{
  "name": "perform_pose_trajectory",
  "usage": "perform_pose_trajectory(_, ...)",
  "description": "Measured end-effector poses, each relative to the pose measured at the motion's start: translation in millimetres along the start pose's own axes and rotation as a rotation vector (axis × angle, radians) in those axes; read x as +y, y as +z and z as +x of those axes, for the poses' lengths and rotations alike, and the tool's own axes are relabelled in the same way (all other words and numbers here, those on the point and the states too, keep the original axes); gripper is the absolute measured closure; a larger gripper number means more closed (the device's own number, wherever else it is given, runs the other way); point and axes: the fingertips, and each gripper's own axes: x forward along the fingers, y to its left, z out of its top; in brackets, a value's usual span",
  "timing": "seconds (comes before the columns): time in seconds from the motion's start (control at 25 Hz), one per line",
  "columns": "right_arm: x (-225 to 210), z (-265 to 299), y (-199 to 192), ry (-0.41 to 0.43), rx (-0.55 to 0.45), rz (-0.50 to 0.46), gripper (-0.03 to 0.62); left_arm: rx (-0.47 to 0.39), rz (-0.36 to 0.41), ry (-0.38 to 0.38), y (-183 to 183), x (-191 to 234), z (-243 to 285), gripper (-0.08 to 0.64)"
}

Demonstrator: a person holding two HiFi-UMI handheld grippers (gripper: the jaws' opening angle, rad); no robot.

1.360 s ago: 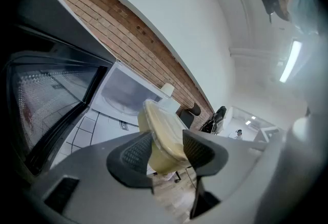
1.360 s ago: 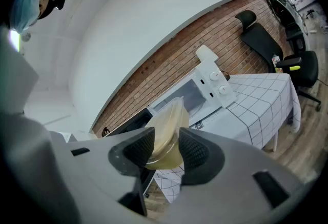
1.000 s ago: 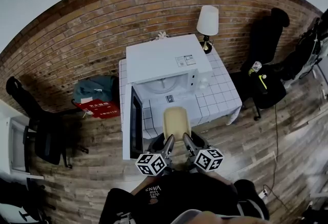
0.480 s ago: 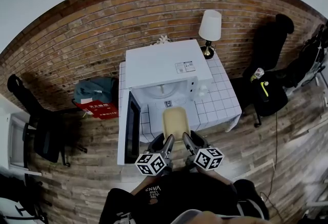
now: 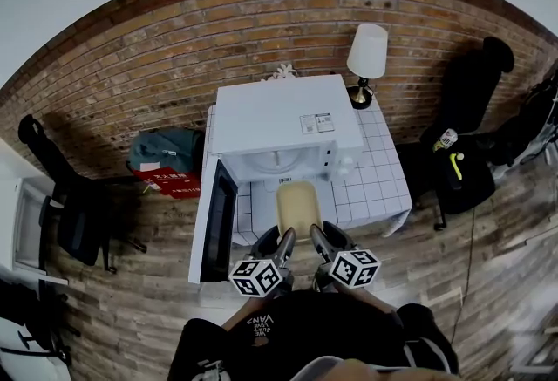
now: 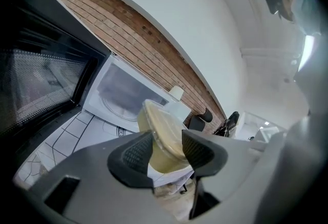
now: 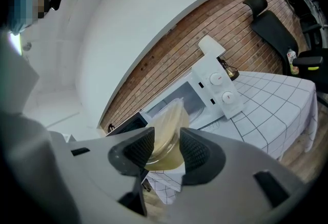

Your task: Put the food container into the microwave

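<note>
**Food container (image 5: 298, 203) held before the open microwave (image 5: 283, 118)**

The left tool (image 5: 285, 241) and right tool (image 5: 315, 237) each clamp a near edge of the yellowish, lidded food container. They hold it above the front of the tiled table (image 5: 381, 183), just before the white microwave. Its door (image 5: 214, 221) stands swung open on the left.

the pale yellow plastic food container (image 5: 296, 207) sits a bit nearer the open white microwave (image 5: 283, 122) now; the white table lamp (image 5: 367, 52) slides right in view
</note>
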Motion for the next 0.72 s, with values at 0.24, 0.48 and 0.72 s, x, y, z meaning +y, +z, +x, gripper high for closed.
perform_pose_trajectory(0.24,-13.2,9.7,9.6,0.038,0.030,-0.015,0.447,-0.033,-0.006,0.037,0.9,-0.6,15.2,0.377)
perform_pose_trajectory(0.48,-24.7,18.5,19.0,0.081,0.062,-0.034,0.448,-0.071,-0.021,0.079,0.3,-1.5,27.5,0.379)
perform_pose_trajectory(0.72,-32.8,25.9,24.1,0.121,0.100,-0.054,0.448,-0.103,-0.037,0.125,-1.9,-0.9,35.5,0.382)
